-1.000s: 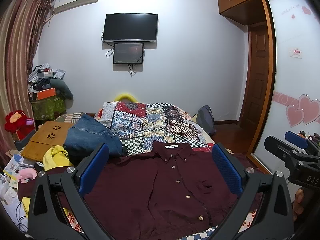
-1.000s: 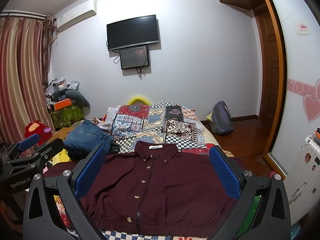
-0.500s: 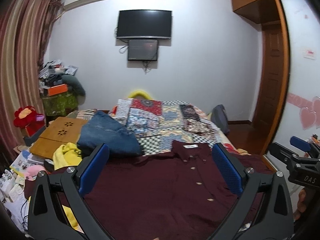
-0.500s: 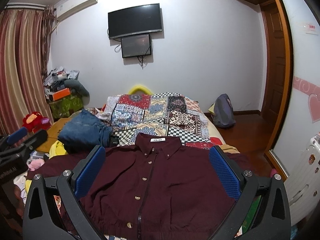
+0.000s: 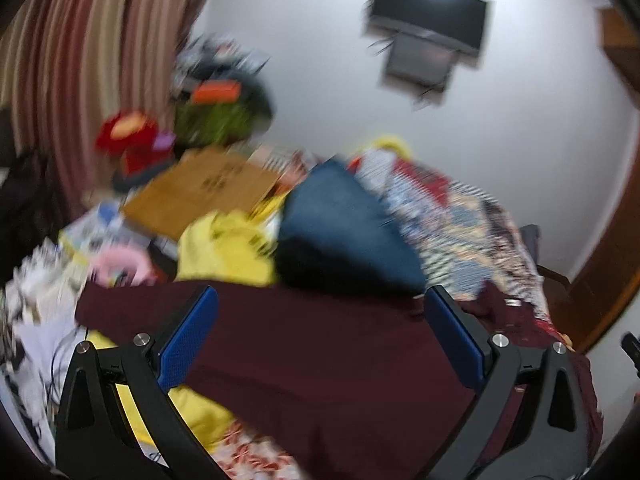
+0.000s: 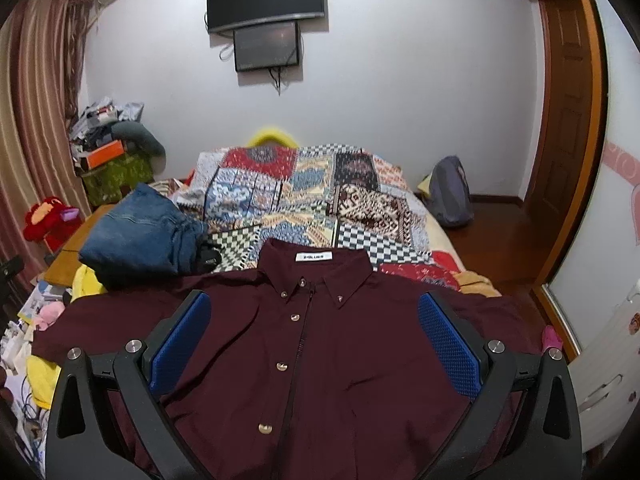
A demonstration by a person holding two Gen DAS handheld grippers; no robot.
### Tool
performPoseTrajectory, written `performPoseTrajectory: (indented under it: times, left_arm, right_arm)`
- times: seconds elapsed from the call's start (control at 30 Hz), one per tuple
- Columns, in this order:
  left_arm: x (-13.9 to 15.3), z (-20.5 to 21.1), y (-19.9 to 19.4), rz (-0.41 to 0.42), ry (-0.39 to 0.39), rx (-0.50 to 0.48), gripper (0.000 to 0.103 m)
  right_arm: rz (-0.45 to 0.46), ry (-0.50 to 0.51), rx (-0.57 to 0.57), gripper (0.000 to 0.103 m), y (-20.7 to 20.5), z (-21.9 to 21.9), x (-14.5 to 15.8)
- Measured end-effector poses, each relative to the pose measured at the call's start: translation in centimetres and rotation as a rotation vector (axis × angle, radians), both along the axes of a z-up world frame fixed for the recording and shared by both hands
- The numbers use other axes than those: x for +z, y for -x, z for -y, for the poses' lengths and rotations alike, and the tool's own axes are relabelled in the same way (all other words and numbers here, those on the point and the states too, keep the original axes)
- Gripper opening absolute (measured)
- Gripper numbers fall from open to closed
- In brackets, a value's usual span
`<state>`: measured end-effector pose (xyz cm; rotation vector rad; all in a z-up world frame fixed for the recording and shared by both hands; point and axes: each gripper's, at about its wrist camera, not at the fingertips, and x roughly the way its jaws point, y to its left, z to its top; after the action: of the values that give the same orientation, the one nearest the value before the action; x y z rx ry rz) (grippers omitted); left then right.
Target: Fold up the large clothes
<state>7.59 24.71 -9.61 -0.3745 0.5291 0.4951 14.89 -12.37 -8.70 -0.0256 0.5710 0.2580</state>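
A dark maroon button-up shirt (image 6: 320, 344) lies spread flat, front up, on the near end of the bed, collar and white label toward the far side. My right gripper (image 6: 314, 340) is open and empty above the shirt's chest. In the blurred left wrist view the shirt (image 5: 320, 360) shows with its left sleeve (image 5: 132, 304) stretched out to the left. My left gripper (image 5: 320, 344) is open and empty above the shirt's left side.
A patchwork quilt (image 6: 312, 196) covers the bed. Folded blue jeans (image 6: 140, 236) lie left of the collar, also in the left wrist view (image 5: 340, 232). Yellow cloth (image 5: 224, 248), a wooden board (image 5: 200, 192) and clutter sit to the left. A backpack (image 6: 448, 192) stands on the floor at right.
My left gripper has swung sharply left and tilted, now facing the shirt's left sleeve and the clutter; its view is blurred. My right gripper has moved slightly closer over the shirt.
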Motion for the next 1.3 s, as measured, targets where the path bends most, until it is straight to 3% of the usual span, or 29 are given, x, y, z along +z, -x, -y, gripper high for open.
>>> performPoseTrajectory:
  times: [0.17,0.43,0.57,0.63,0.7,0.83,0.97,1.1,1.17,1.2,1.3]
  left_arm:
    - [-5.4,-7.9,0.8,-0.103,0.173,0.076,0.103]
    - [-13.6,-15.8,4.2,-0.127,0.511,0.184,0.103]
    - [-16.8,-18.3,5.9,-0.089,0.665,0.236,0.103]
    - [-18.5,-19.3,6.6,-0.046,0.752,0.262,0.098]
    - [-19.5,-20.1,6.8,-0.019,0.786,0.283,0.092]
    - [-19.8,-21.0,6.3,-0.021,0.752,0.319,0.073]
    - [-19.5,-22.0,4.2,-0.098,0.602,0.357,0.059]
    - [-20.3,-23.3,2.1,-0.194,0.531,0.378,0.03]
    - [-19.5,-23.3,1.9,-0.205,0.505,0.382,0.023]
    - [-18.7,-23.0,1.7,-0.208,0.473,0.371,0.014]
    - [-15.4,-22.0,1.5,-0.18,0.379,0.338,0.009]
  right_arm:
    - [-0.071,0.015,-0.008,0.103,-1.6,-0.6,-1.4]
    - [-0.173,0.026,-0.031,0.103,-3.3,-0.8,-3.6]
    - [-0.202,0.034,-0.045,0.103,-3.8,-0.6,-4.2]
    - [-0.209,0.035,-0.051,0.103,-4.2,-0.7,-4.5]
    - [-0.223,0.038,-0.058,0.103,-4.6,-0.7,-4.7]
    - [-0.247,0.039,-0.066,0.103,-5.2,-0.7,-5.1]
    - [-0.257,0.034,-0.071,0.103,-5.3,-0.4,-5.2]
    - [-0.253,0.022,-0.075,0.103,-5.3,-0.2,-5.0]
    - [-0.246,0.021,-0.075,0.103,-5.2,0.1,-4.7]
    - [-0.242,0.023,-0.076,0.103,-5.1,0.1,-4.6]
    - [-0.224,0.024,-0.078,0.103,-4.8,0.4,-3.9]
